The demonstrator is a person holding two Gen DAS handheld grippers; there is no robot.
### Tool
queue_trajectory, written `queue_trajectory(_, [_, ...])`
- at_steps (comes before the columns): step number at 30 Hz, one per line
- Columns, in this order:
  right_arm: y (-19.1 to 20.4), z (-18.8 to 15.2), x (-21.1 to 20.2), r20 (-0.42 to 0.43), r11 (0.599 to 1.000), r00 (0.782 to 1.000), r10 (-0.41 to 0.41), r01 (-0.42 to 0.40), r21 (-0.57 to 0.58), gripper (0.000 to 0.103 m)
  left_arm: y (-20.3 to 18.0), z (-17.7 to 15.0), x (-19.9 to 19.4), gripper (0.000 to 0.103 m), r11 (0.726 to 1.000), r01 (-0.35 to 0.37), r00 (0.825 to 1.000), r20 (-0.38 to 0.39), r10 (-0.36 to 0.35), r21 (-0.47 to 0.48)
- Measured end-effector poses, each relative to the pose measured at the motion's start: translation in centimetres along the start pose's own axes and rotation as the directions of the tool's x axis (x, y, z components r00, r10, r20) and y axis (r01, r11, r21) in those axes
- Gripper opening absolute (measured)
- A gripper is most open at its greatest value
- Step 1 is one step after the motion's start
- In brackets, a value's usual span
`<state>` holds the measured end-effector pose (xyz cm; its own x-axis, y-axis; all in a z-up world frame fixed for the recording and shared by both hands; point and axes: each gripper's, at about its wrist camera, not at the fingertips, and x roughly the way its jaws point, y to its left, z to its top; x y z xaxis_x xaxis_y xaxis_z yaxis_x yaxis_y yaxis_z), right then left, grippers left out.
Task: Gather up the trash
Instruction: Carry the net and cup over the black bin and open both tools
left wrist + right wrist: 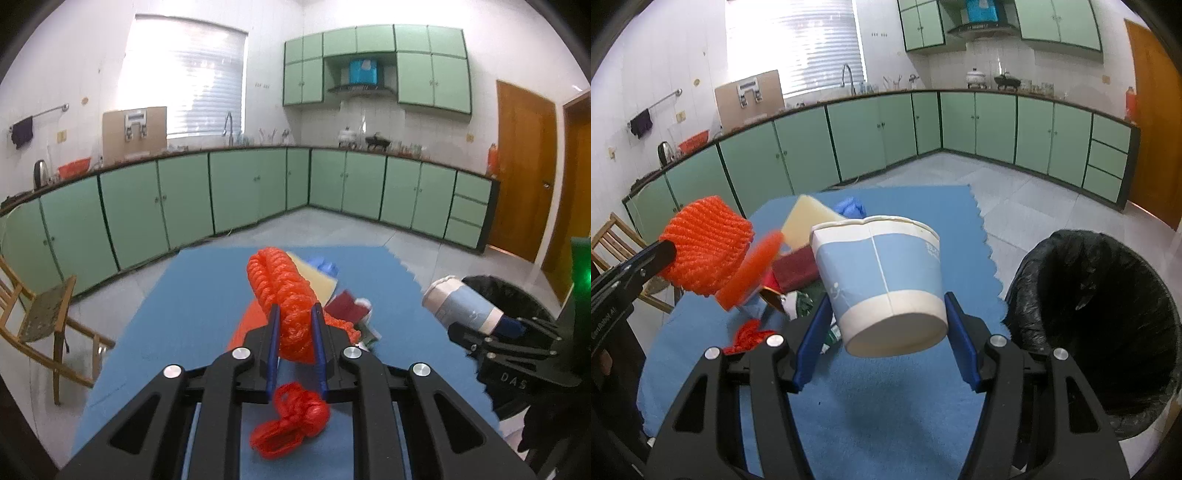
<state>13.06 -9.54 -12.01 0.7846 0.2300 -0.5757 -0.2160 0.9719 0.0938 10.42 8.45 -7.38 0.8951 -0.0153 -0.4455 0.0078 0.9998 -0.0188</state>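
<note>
Above the blue surface (pixel 849 406), left tool (pixel 294 315) pinched soft, light orange mesh netting (pixel 284 288) mid-bundle; right tool (pixel 886 308) squeezed crushable paper cup (pixel 882 273) near base.

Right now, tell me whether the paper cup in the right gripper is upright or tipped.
Tipped. The paper cup lies on its side between the right gripper's fingers, flat base toward the camera, rim pointing away over the blue mat.

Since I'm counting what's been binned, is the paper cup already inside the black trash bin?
No. The paper cup is held sideways between the right gripper's fingers above the blue mat, left of the bin.
</note>
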Motion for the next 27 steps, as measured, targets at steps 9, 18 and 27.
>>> queue_trajectory(9, [-3.2, 0.8, -4.0, 0.064, 0.998, 0.996, -0.067, 0.065, 0.026, 0.059, -3.8, 1.4, -1.0, 0.016, 0.992, 0.125, 0.992, 0.022, -0.126, 0.03])
queue_trajectory(18, [-11.8, 1.1, -7.6, 0.104, 0.971, 0.969, -0.223, 0.211, 0.115, 0.059, -11.7, 2.5, 1.7, 0.016, 0.952, 0.287, 0.956, 0.026, -0.291, 0.102])
queue_trajectory(27, [-22.1, -1.2, -6.9, 0.045, 0.916, 0.933, -0.356, 0.339, 0.215, 0.059, -20.3, 2.5, 5.9, 0.016, 0.896, 0.427, 0.904, -0.036, -0.426, 0.123])
